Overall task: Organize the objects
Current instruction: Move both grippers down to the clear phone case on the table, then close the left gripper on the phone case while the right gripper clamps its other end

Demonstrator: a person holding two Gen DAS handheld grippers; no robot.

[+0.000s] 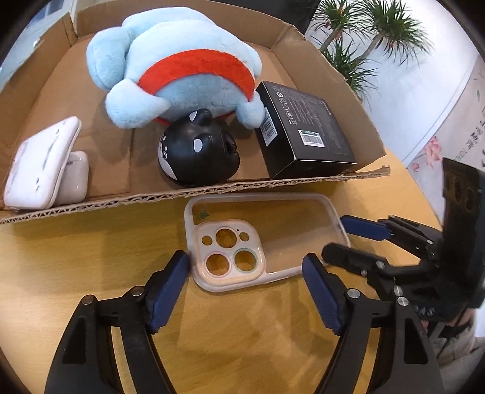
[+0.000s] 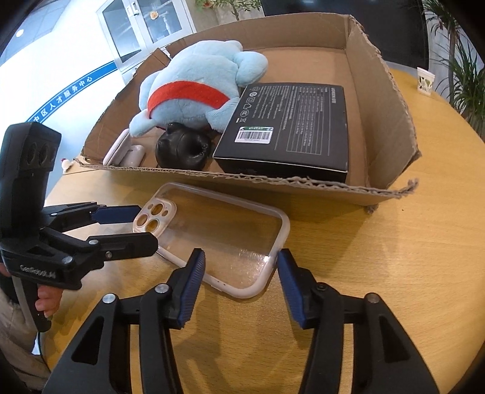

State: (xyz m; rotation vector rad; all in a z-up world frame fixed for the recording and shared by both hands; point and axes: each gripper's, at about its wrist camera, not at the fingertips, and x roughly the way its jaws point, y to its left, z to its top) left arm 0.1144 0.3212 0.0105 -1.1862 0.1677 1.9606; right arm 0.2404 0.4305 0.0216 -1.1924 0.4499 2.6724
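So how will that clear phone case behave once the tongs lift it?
The phone case is a thin, empty shell, so probably light and bendy. Its glossy clear back may slip. Lying flat on the table, it shouldn't roll.

a round wooden table (image 2: 394, 242) fills the near view. far left stands a white glass-door cabinet (image 2: 148, 27); potted palms (image 1: 363, 39) rise at far right by a pale wall.

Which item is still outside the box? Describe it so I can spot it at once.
Start at the cardboard box on the wooden table. Just in front of its near wall lies a phone case, flat on the table. It is clear, with a pale rim and round camera holes.
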